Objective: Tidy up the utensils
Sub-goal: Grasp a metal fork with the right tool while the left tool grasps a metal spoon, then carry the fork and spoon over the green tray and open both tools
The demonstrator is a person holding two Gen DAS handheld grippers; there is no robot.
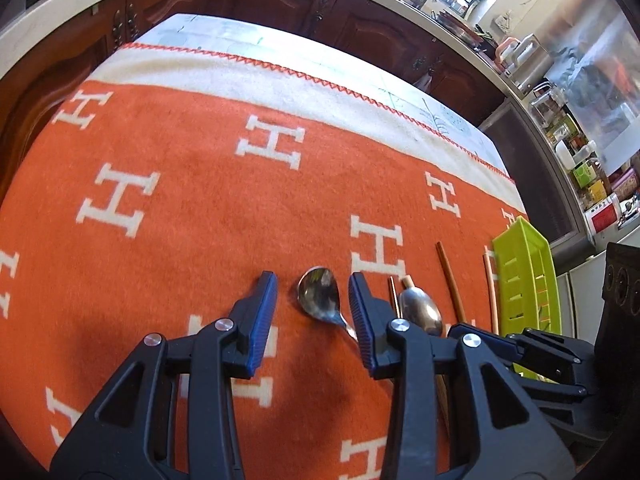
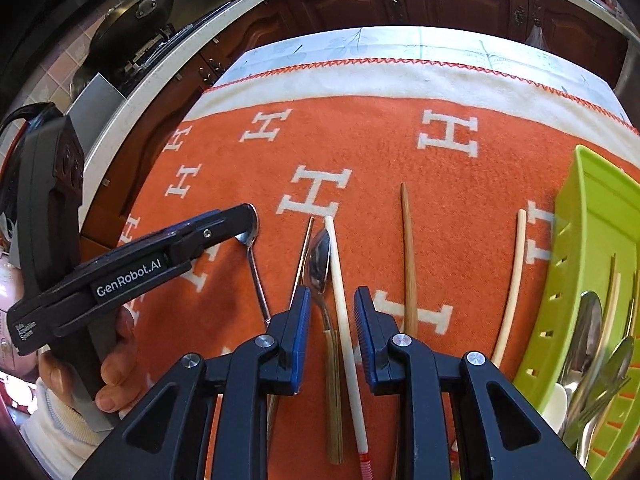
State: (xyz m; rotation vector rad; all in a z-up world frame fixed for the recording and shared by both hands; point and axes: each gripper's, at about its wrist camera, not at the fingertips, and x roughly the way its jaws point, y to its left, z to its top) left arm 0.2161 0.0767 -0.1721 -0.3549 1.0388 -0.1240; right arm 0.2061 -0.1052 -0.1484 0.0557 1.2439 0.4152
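Note:
My left gripper (image 1: 312,280) stands open low over the orange blanket, and the bowl of a silver spoon (image 1: 318,294) lies between its fingers, untouched. In the right wrist view, my right gripper (image 2: 332,292) is open too. It straddles a gold-handled spoon (image 2: 320,264) and a white chopstick (image 2: 340,304), with no pad pressing on either. A thin metal chopstick (image 2: 303,252) lies just left of them, under the left finger. A brown chopstick (image 2: 408,256) and a pale chopstick (image 2: 512,280) lie further right. The green tray (image 2: 580,208) holds several utensils.
The orange blanket (image 1: 180,200) with white H marks covers the table. Dark wooden cabinets (image 2: 440,0) and a counter run behind it. A person's hand (image 2: 116,344) holds the left gripper (image 2: 248,218), which sits close to the right one. The tray stands at the table's right edge.

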